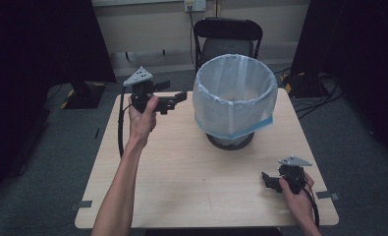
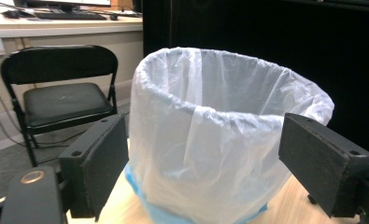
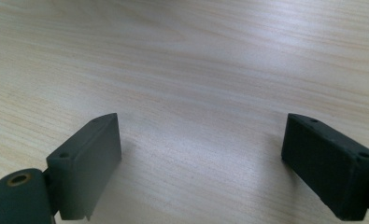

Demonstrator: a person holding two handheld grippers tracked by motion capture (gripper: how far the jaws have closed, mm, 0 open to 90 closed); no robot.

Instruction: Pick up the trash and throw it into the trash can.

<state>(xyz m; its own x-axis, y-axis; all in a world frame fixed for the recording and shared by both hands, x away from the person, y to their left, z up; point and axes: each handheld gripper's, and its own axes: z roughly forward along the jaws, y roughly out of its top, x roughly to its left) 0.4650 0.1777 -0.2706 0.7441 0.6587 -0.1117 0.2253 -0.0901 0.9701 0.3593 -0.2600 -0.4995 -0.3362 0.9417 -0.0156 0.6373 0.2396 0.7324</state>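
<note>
Waste bin point(image 1: 233, 98): stands upright on the far half of the table point(image 1: 181, 172), lined with a thin white bag point(image 2: 210, 154) folded over its rim; a blue edge of plastic point(image 2: 140, 191) shows below the white at the bottom.
Hidden or unclear: the bin's own wall is covered by the bag; only its dark foot shows in the high view. The inside bottom cannot be made out. In the left gripper view the bin's base is cut off by the lower edge.
Left gripper point(image 1: 174, 101): held above the table's far left part, aimed sideways at the bin; jaws spread wide, nothing between them. In its own view point(image 2: 201, 172) the bin sits framed between the two black pads point(image 2: 102, 163), near but apart from them.
Left hand point(image 1: 142, 118): wrapped round the gripper's handle, forearm reaching in from the bottom edge; a black cable point(image 1: 120, 132) loops down beside the wrist.
Right gripper point(image 1: 270, 181): low over the near right corner of the table, well apart from the bin; jaws wide apart and empty. In its own view point(image 3: 201, 163) bare pale wood lies between the pads point(image 3: 329, 163); whether they touch the tabletop cannot be told.
Right hand point(image 1: 297, 199): grips it from below, partly cut off at the bottom edge.
Beyond the table: a black folding chair point(image 1: 226, 37) stands behind the bin on grey floor.
</note>
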